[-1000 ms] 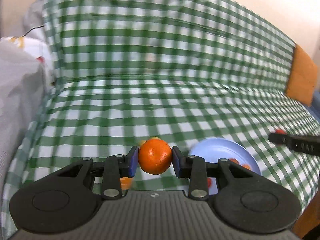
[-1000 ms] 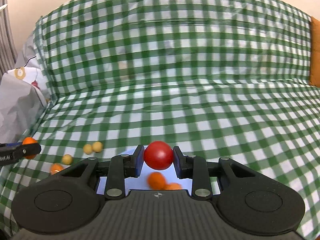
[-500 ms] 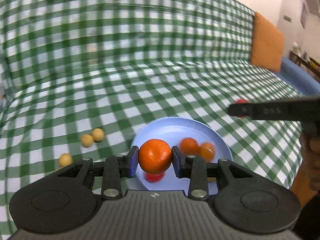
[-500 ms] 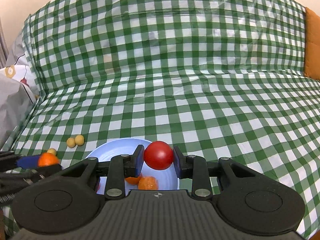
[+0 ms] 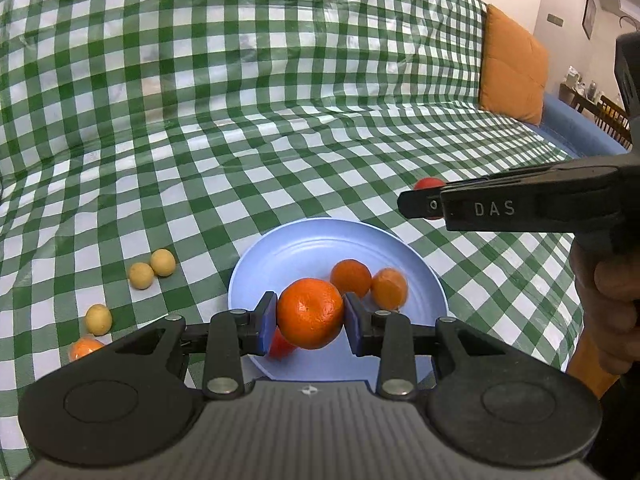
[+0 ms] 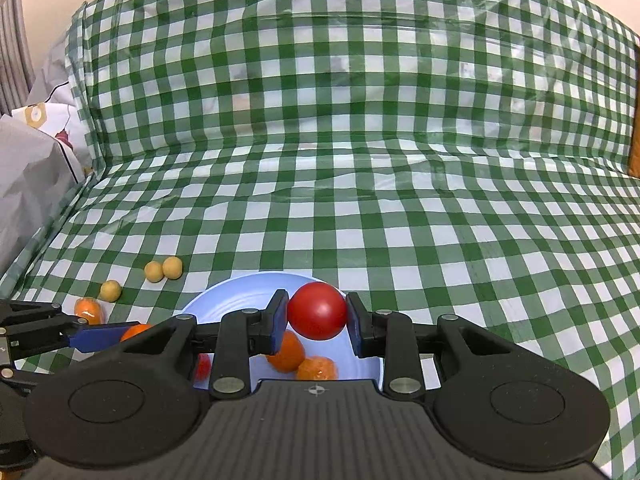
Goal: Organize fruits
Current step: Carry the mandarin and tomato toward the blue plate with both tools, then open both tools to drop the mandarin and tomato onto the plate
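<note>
Left wrist view: my left gripper [image 5: 310,314] is clamped on a mandarin [image 5: 310,312], blue pads pressing both its sides; it hangs over the near part of the blue plate [image 5: 304,244]; on the plate, two small oranges [image 5: 351,277] sit touching each other just right of the held mandarin; a red fruit [image 5: 280,346] lies on the plate's near edge, mostly hidden under my left pad; left of the plate, on the green checked cloth [image 5: 280,120], two yellow balls [image 5: 152,270] touch as a pair; a third yellow ball [image 5: 98,319] lies nearer me and further left of the plate; a wrapped orange fruit [image 5: 85,348] sits just below that, partly cut off by my gripper body; my right gripper [image 5: 428,200] reaches in from the right, above the plate's far right rim, with a red tomato [image 5: 428,183] peeking past its fingertip; my right hand [image 5: 612,300] grips its handle; an orange cushion [image 5: 512,64] stands far beyond the plate, at the right end of the cloth.

Right wrist view: right gripper [image 6: 317,318] is closed narrow on the tomato [image 6: 317,316], pads tight on both sides, over the plate's [image 6: 224,300] far half; my left gripper's blue pad [image 6: 100,336] pokes in left of the plate; grey crumpled bag [image 6: 28,184] far left of the plate.
</note>
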Demonstrator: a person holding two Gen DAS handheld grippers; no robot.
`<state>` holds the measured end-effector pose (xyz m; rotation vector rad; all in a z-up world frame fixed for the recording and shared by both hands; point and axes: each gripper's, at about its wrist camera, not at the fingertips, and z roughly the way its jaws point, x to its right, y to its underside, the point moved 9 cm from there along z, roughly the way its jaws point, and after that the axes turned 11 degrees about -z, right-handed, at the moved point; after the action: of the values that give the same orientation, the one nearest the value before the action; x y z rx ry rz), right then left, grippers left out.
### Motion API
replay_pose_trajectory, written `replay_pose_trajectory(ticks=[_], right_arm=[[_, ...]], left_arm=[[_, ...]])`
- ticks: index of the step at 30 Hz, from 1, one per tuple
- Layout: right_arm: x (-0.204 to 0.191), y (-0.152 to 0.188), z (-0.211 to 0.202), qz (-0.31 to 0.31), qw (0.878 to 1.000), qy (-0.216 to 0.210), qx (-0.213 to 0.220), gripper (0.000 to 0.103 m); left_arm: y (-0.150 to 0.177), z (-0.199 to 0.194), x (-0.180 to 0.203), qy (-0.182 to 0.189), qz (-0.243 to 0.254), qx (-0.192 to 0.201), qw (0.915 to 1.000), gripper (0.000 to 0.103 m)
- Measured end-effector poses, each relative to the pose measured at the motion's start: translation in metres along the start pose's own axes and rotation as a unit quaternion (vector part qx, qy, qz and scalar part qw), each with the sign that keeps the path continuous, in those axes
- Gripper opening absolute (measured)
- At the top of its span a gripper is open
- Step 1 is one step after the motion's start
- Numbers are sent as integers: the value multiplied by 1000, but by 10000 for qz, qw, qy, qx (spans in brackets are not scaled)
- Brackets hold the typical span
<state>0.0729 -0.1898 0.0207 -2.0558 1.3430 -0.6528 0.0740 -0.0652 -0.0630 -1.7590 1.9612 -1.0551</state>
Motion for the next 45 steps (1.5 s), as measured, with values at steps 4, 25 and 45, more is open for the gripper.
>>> replay_pose_trajectory(ticks=[4, 25, 45], right_arm=[[-4, 1, 2, -56, 9999, -140, -30, 32], [-25, -1, 4, -401, 9981, -470, -35, 32], [-26, -1, 4, -464, 9977, -495, -90, 33]], left_arm=[[2, 1, 1, 17, 28, -42, 10000, 39], [4, 4, 2, 2, 59, -111, 9999, 39], [3, 3, 4, 0, 41, -99, 9999, 41]])
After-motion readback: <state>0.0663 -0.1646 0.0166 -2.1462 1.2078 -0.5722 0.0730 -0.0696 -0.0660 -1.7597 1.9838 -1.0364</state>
